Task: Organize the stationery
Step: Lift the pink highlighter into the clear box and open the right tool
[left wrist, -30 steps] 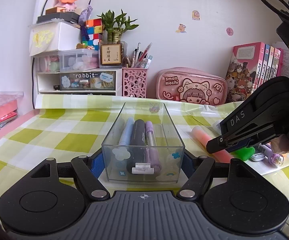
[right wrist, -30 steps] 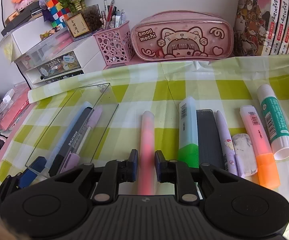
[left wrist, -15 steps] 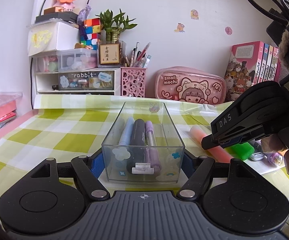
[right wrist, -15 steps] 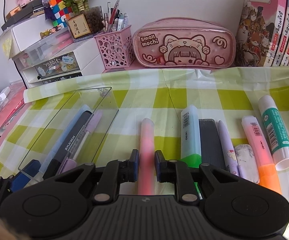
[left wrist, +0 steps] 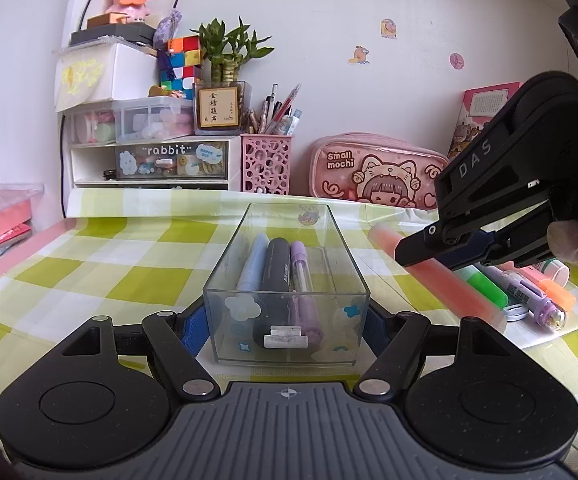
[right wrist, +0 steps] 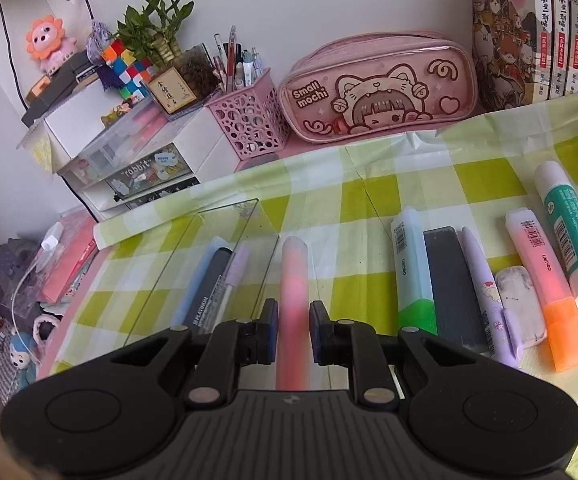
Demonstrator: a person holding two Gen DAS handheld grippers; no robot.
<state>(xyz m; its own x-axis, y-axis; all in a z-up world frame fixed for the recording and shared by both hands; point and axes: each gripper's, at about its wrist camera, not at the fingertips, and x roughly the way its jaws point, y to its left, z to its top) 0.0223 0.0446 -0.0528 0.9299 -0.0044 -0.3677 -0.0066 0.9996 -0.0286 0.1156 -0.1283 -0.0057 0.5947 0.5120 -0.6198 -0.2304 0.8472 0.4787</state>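
A clear plastic box [left wrist: 287,292] sits on the checked cloth between my left gripper's [left wrist: 285,326] fingers, which are shut on its sides. It holds a blue pen, a black pen [left wrist: 275,276] and a purple pen. My right gripper [right wrist: 293,322] is shut on a pink-orange highlighter [right wrist: 293,296] and holds it lifted, just right of the box [right wrist: 209,264]. In the left wrist view that highlighter [left wrist: 441,276] hangs in the right gripper [left wrist: 441,250] above the cloth.
Right of the highlighter lie a green highlighter [right wrist: 413,276], a dark case [right wrist: 451,284], a purple pen [right wrist: 485,292], an eraser [right wrist: 519,306], an orange highlighter [right wrist: 547,288] and a glue stick [right wrist: 571,232]. A pink pencil case [right wrist: 381,88], pen cup [right wrist: 249,116], drawers and books line the back.
My right gripper has lifted the pink-orange highlighter off the cloth and raised it higher. My left gripper and the box have not moved.
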